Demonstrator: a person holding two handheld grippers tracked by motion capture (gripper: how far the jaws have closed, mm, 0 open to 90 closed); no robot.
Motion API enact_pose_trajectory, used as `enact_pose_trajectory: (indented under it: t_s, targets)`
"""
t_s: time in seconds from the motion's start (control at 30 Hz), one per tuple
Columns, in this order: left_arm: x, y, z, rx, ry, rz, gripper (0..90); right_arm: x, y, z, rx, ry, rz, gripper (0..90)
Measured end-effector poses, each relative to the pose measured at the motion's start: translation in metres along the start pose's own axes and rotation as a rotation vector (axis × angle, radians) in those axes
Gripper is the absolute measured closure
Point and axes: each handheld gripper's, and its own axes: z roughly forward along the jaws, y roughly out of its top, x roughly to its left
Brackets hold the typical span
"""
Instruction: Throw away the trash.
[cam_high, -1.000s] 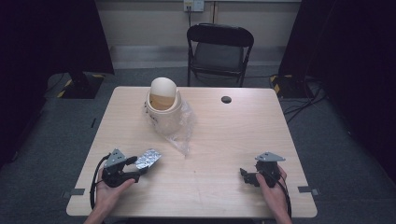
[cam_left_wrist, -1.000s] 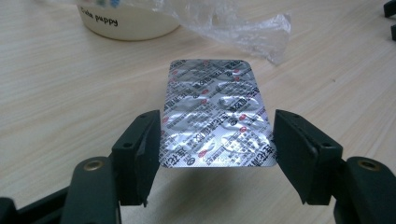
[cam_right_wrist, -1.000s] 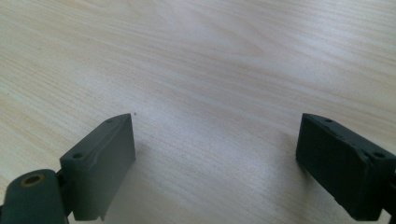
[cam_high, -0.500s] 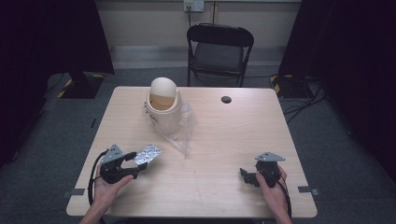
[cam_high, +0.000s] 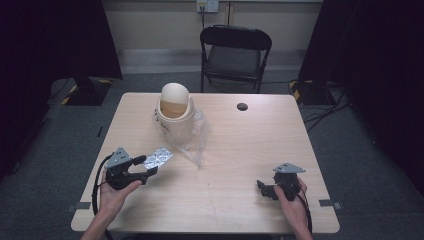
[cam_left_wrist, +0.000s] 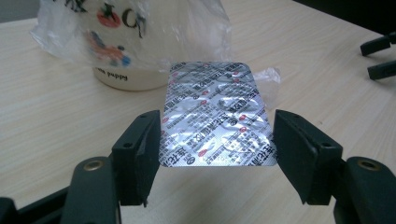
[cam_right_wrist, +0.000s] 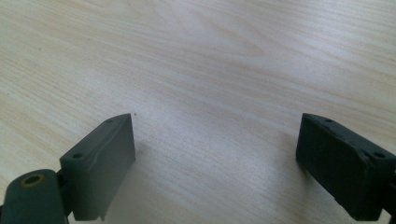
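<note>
Left claw is gripping the foil blister pack by its edges, holding it off the bench near the left edge; lined bin drop pending. Right claw is idling, jaws apart.

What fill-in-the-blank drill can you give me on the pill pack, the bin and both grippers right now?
1. The left gripper is shut on the foil ____ pack.
2. The jaws of the right gripper stand ____ with nothing between them.
3. The small bin with the swing lid is lined with a clear ____ bag.
4. Beyond the table stands a black folding ____.

Missing words: blister; open; plastic; chair
</note>
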Motion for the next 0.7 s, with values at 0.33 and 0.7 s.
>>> enact_pose_trajectory:
  t_s: [0.33,0.7]
  targets:
    - [0.005,0.022,-0.006,-0.046,0.011,0.005,34.2,0.0,0.0,0.0,0.0,0.0,0.001,10.9]
    - [0.011,0.043,-0.006,-0.079,0.012,0.012,34.2,0.0,0.0,0.0,0.0,0.0,0.001,10.9]
